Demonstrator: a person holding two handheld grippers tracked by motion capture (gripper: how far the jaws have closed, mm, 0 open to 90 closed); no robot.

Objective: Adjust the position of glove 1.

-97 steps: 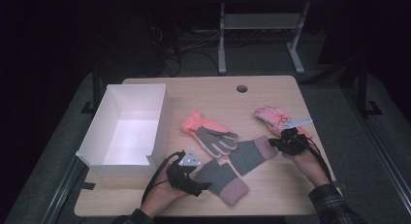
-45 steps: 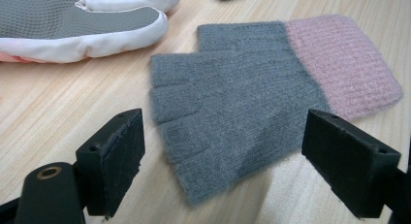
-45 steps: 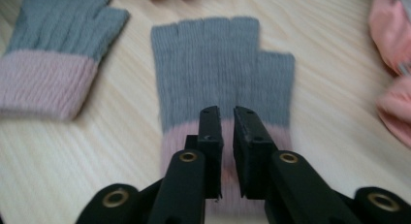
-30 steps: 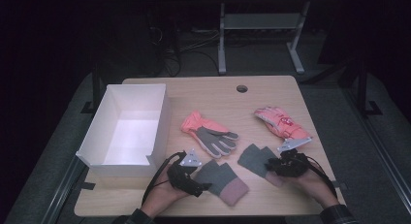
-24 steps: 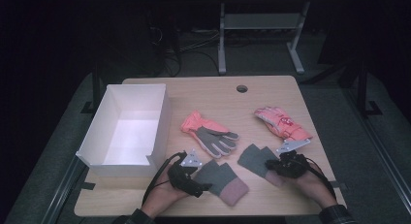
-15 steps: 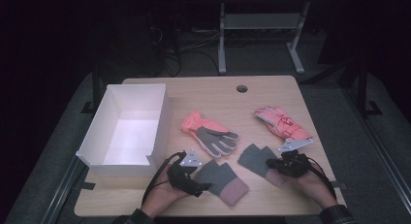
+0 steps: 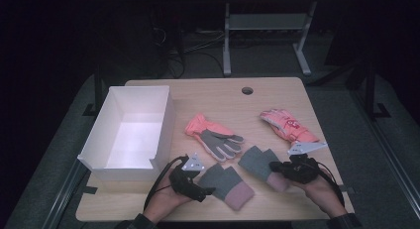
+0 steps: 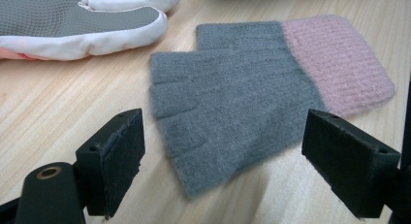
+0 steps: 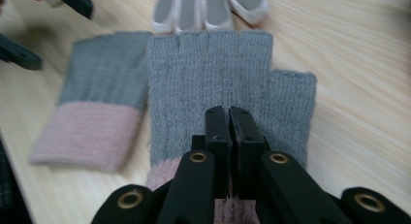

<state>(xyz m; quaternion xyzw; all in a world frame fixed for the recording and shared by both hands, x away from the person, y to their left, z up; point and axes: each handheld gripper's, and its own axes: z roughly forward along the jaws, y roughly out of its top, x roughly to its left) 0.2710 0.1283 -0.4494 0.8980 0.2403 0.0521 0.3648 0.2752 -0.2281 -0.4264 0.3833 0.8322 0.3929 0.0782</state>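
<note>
On the left of the surface (image 7: 277, 97) stands a white box (image 7: 130, 127), well apart from the gloves. Your left tongs (image 7: 207, 192) hang wide open just short of the grey knit glove with the pink cuff (image 8: 252, 88), its fingers pointing at them, nothing gripped. Beyond it lies a pink-and-grey ski glove (image 7: 214, 137). Your right tongs (image 9: 229, 129) are clamped shut on the second grey knit glove (image 9: 213, 73) near its pink cuff. A pink ski glove (image 7: 287, 125) lies farther right.
</note>
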